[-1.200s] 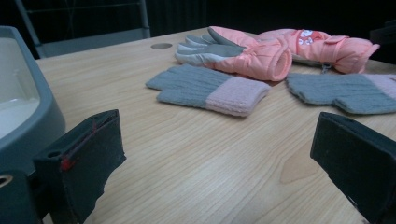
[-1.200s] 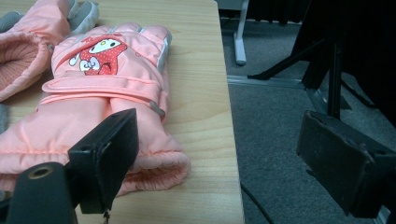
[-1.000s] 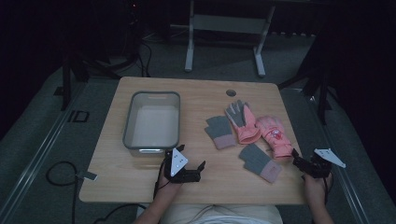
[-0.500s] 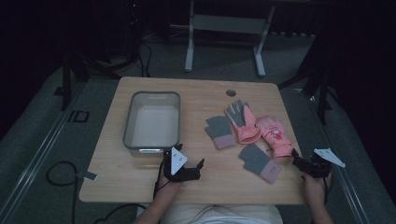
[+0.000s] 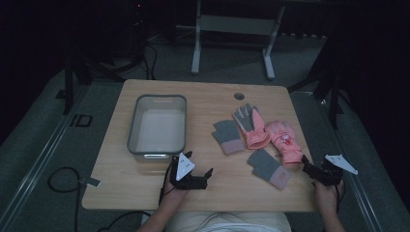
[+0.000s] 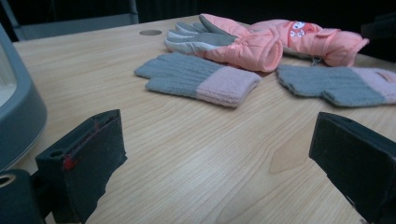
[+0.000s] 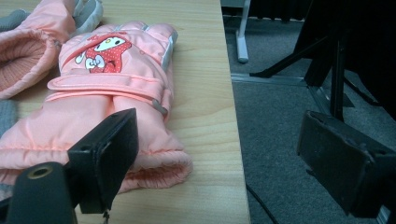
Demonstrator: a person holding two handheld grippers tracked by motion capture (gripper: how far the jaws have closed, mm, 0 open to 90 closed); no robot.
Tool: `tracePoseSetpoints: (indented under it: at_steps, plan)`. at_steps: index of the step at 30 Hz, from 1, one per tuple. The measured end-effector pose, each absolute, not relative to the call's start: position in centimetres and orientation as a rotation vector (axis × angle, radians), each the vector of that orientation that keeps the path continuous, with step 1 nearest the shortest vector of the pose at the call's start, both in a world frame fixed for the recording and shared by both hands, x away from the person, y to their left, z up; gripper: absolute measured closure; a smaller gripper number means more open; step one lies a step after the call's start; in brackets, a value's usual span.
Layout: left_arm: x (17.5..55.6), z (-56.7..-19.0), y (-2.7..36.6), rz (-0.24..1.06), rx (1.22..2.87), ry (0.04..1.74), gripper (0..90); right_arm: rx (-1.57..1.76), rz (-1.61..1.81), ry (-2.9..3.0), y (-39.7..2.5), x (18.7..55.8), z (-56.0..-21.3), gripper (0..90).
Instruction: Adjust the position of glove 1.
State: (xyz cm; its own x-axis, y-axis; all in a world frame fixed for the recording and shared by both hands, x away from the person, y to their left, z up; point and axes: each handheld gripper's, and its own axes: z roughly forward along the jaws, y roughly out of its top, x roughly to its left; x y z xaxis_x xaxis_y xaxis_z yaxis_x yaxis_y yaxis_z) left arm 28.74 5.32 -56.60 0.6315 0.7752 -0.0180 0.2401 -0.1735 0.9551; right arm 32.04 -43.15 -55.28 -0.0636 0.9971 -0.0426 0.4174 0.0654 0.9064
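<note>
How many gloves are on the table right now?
4. Two grey knit gloves: one mid-table, one nearer the person. Two pink padded gloves: one palm-up, one by the right edge. None seems hidden.

Knit grey gloves [image 6: 201,78] on matt wooden table [image 6: 196,154].

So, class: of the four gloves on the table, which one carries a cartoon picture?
The pink padded glove with the cartoon nearest the right claw. Its partner, the pink glove with a grey palm, shows no picture, and the two grey knit gloves are plain.
</note>
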Motion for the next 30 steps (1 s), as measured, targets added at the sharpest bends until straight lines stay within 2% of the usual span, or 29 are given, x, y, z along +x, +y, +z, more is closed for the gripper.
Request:
tracePoseSetpoints:
  at_steps: [6, 17, 24, 30]
  plan:
    - [28.8, -56.6, 5.1, 0.541, 1.765, 0.799, 3.0, 1.45, 0.96, 1.599, -42.9, 32.2, -55.2, 12.5]
    - [28.5, -56.5, 4.5, 0.575, 1.835, 0.775, 5.1, 1.382, 0.907, 1.673, -41.2, 32.8, -53.1, 12.6]
    - [28.8, -56.5, 4.7, 0.544, 1.834, 0.798, 5.1, 1.342, 0.921, 1.681, -39.8, 33.4, -50.6, 11.4]
    - [28.6, -56.5, 4.4, 0.558, 1.851, 0.779, 5.1, 1.321, 0.948, 1.735, -37.8, 34.5, -48.1, 14.1]
